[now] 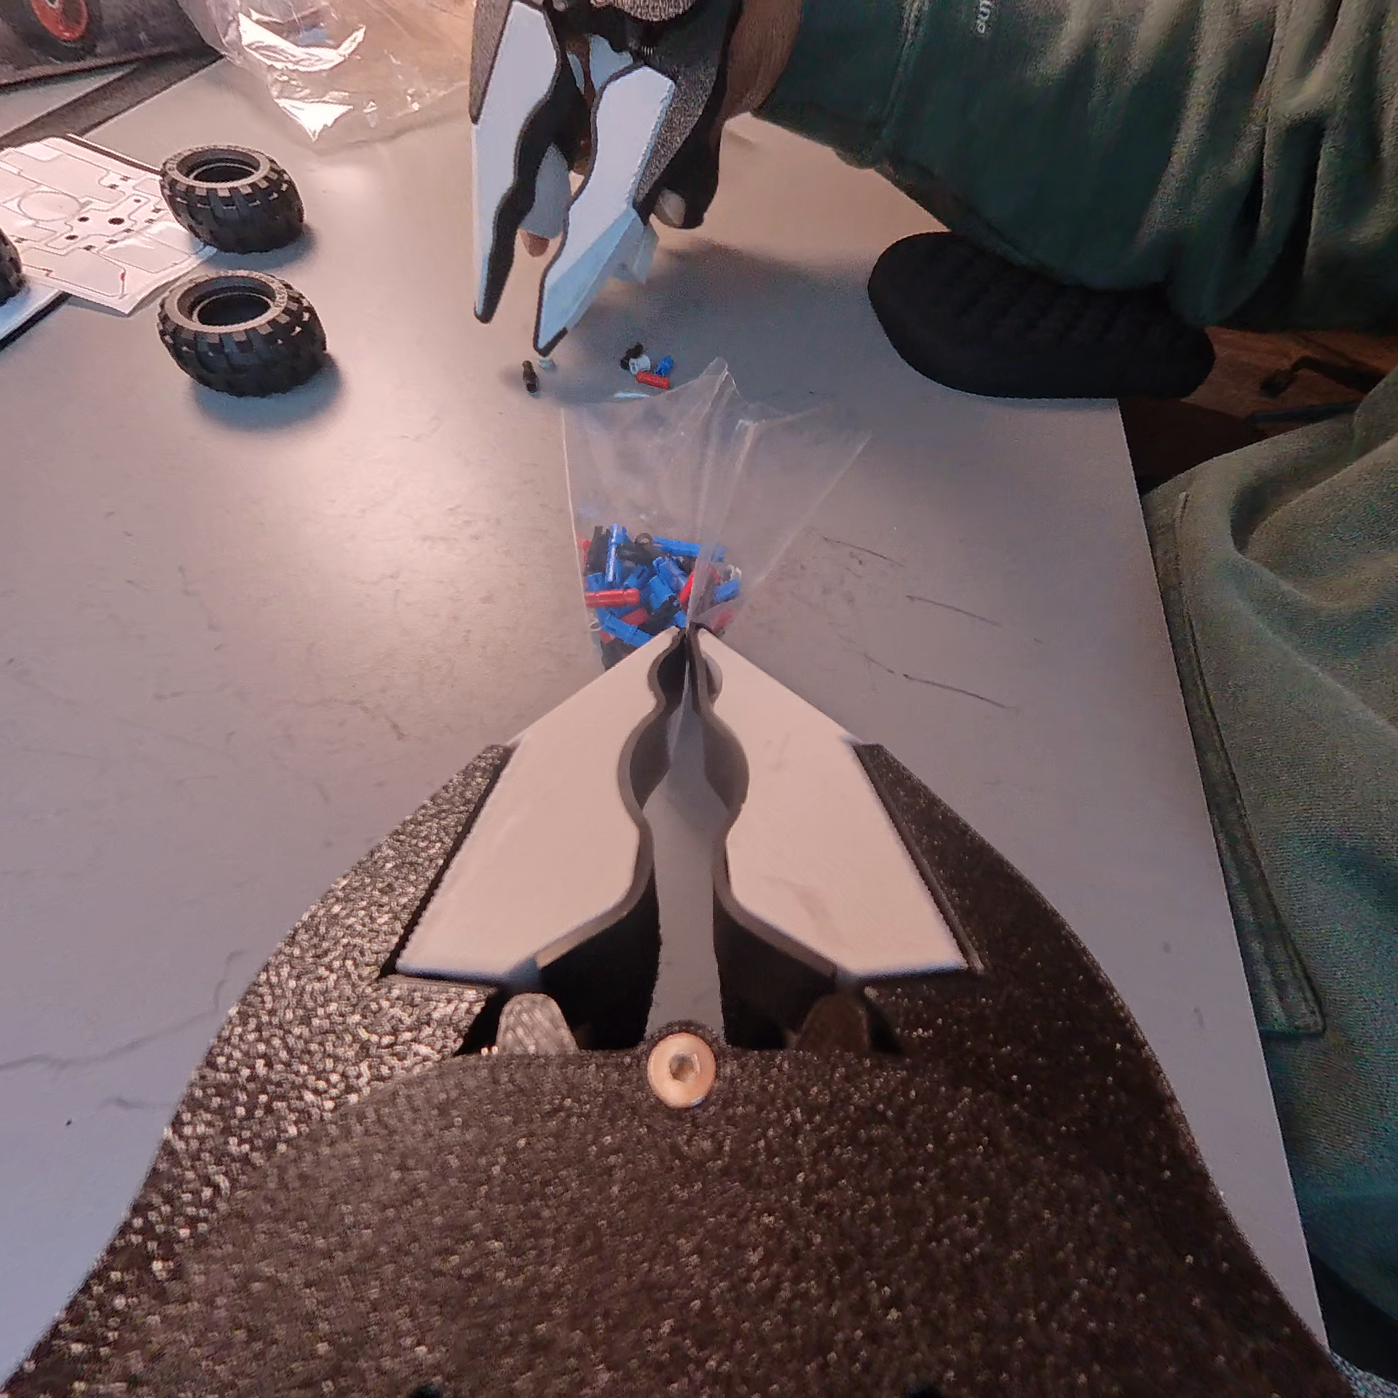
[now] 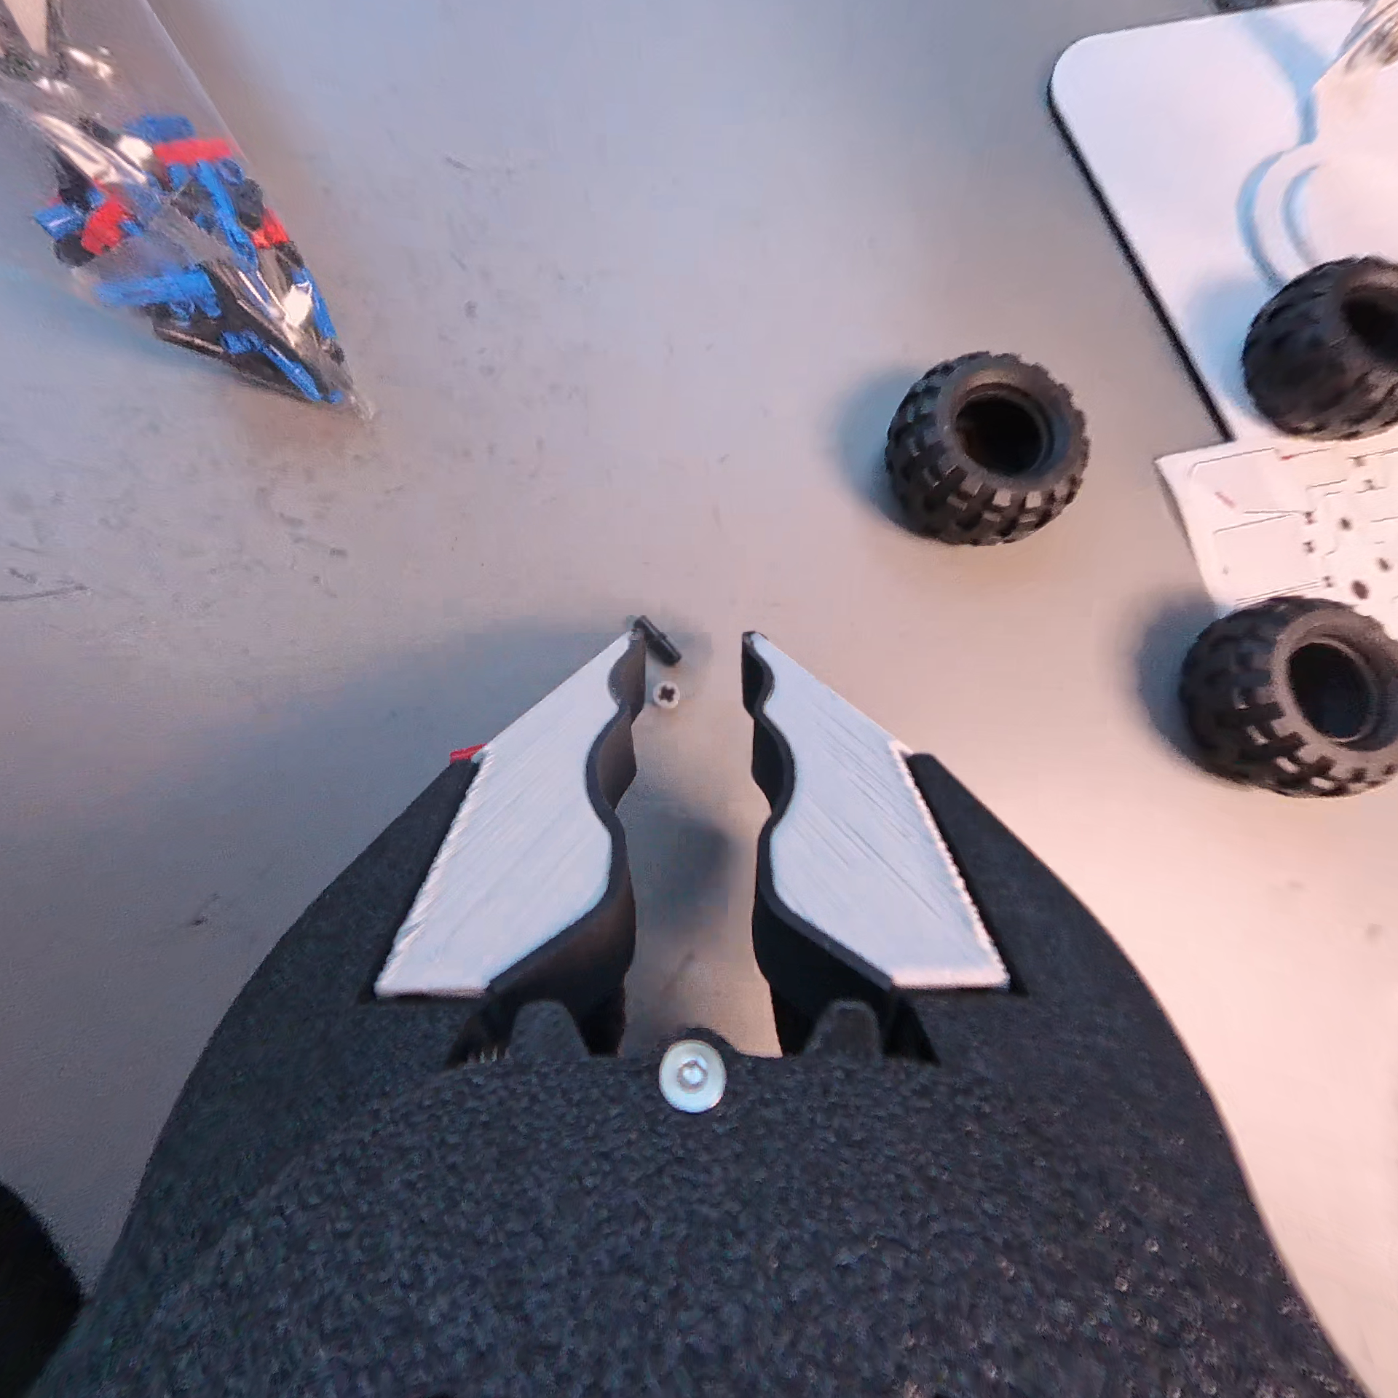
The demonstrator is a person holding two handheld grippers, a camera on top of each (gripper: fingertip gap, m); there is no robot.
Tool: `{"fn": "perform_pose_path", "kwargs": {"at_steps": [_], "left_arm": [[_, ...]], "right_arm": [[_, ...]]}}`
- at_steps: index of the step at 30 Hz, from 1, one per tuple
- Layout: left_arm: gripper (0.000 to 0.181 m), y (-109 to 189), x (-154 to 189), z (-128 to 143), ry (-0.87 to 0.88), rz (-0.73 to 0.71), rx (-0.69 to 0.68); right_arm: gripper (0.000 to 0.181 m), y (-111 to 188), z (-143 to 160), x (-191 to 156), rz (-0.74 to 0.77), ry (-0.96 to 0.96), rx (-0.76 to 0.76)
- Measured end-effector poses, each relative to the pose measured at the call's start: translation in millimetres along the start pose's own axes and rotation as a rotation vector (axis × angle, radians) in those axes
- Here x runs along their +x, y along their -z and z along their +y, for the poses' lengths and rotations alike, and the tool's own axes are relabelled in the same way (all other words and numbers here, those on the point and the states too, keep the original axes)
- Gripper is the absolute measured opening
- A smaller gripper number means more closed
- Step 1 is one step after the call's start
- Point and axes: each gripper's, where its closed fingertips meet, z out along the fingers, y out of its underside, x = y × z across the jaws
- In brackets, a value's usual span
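Grey table, scuffed; its right edge runs close beside the left gripper, with wide bare surface to the other side. Left gripper's tips pinched on a clear bag of blue, red and black pegs, lying near that edge. Right gripper spread apart, empty, over a black pin and white bush. Black tyres off to its right; one cut off by frame. Red piece mostly hidden behind its left finger.
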Motion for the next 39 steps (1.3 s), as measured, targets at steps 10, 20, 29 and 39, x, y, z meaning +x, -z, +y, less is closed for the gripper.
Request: {"fn": "perform_pose_path", "kwargs": {"at_steps": [10, 20, 29, 39], "left_arm": [[0.0, 0, 0, 0, 0.0, 0.0, 0.0], [0.0, 1, -2, 0, 0.0, -0.008, 0.0], [0.0, 2, -1, 1, -0.004, -0.006, -0.002], [0.0, 1, -1, 1, -0.007, -0.008, -0.006]], "right_arm": [[0.004, -7, -26, -32, -0.128, 0.044, 0.077], [0.014, -5, -136, -131, -0.249, 0.281, 0.299], [0.02, 19, -34, -12, 0.021, 0.083, 0.039], [0.006, -2, 15, -8, -0.073, -0.029, -0.071]]}}
